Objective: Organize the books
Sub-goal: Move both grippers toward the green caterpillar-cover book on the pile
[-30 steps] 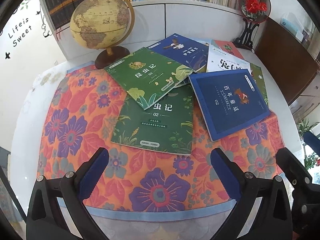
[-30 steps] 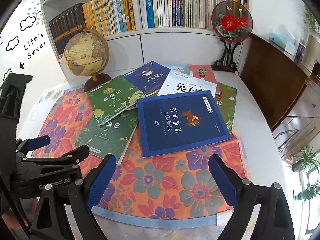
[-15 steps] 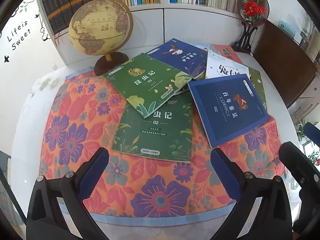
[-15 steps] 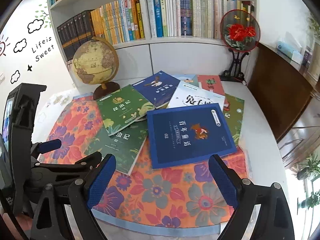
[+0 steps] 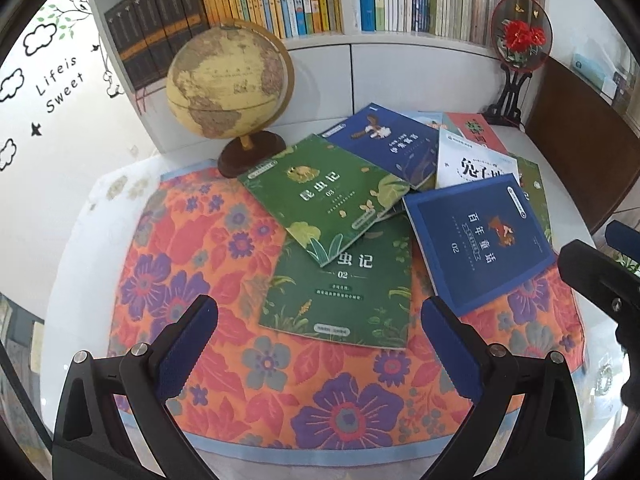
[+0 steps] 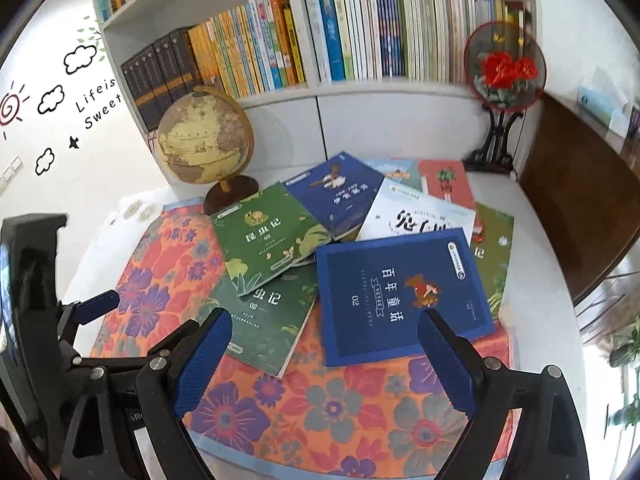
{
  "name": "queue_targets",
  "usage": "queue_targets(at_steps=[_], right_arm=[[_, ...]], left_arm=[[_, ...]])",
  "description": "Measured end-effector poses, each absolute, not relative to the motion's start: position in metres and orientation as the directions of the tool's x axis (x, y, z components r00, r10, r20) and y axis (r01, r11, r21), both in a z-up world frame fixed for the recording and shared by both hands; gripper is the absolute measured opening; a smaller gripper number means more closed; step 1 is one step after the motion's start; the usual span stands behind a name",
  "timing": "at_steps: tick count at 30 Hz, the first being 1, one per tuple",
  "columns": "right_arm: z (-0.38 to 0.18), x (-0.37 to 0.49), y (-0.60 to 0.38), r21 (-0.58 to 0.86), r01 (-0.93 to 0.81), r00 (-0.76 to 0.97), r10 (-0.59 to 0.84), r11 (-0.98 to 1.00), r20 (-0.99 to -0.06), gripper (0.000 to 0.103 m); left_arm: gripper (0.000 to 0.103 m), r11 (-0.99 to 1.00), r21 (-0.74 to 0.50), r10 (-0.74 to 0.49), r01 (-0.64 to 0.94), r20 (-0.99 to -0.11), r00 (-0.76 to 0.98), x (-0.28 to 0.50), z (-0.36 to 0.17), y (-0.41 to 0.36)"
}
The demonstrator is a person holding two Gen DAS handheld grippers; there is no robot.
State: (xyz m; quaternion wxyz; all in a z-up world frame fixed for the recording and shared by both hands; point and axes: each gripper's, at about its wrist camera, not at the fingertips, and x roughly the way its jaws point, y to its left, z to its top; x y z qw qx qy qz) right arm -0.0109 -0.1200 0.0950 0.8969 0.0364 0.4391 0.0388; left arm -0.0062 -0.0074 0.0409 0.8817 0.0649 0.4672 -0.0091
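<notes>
Now, left tool (image 5: 318, 354): blue pads spread wide, nothing between them, hanging above the near part of the floral cloth (image 5: 192, 264); it sits slightly farther back than a second ago, so more bookshelf shows.
Right tool (image 6: 324, 360): wide apart and holding nothing, poised over the near edge of the navy book (image 6: 404, 296); compared with a second ago it has tipped up, the shelf now filling the top of its view.
Navy book: topmost at the right of the pile, lying flat and skewed, overlapping the white book (image 6: 420, 220) behind it; unmoved since the earlier frames.
Dark green book (image 5: 344, 284): flat on the cloth just ahead of the left tool, its top corner under the light green book (image 5: 324, 196).
Light green book: tilted, overlapping the blue bird book (image 5: 384, 144) behind it.
Red book (image 5: 476, 130): at the back of the pile, partly covered.
Pile as a whole: same scatter as before.
Globe (image 5: 228, 80): standing at the back left of the desk (image 5: 100, 208), just beside the books.
Round fan ornament (image 5: 520, 36): upright at the back right.
Bookshelf (image 6: 320, 48): behind, rows of upright spines.
</notes>
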Motion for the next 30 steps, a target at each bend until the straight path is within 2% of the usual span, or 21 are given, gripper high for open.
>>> queue_targets(at_steps=[4,10,16,21,23,30], right_arm=[[0.104,-0.011,-0.118,0.06,-0.057,0.646,0.082,0.997,-0.759,0.093],[0.119,-0.012,-0.123,0.148,-0.094,0.66,0.173,0.985,-0.732,0.093],[0.12,-0.008,-0.11,-0.016,-0.114,0.682,0.067,0.993,-0.728,0.093],[0.115,-0.004,-0.118,0.109,-0.179,0.674,0.203,0.978,-0.711,0.093],[0.113,-0.001,-0.121,0.111,-0.16,0.672,0.19,0.981,-0.715,0.093],[0.115,0.001,-0.121,-0.042,-0.127,0.684,0.057,0.991,-0.727,0.093]], left_arm=[[0.102,0.991,0.106,0.042,0.084,-0.833,0.552,-0.003,0.038,-0.01],[0.102,0.988,0.14,0.08,0.062,-0.818,0.57,0.0,0.044,-0.009],[0.102,0.993,0.109,0.063,0.049,-0.823,0.565,0.012,0.047,-0.003],[0.101,0.996,0.067,0.025,0.056,-0.835,0.55,0.018,0.042,0.001],[0.101,0.996,0.066,0.024,0.055,-0.833,0.553,0.019,0.04,0.001],[0.101,0.996,0.083,0.047,0.038,-0.824,0.565,0.018,0.043,0.003]])
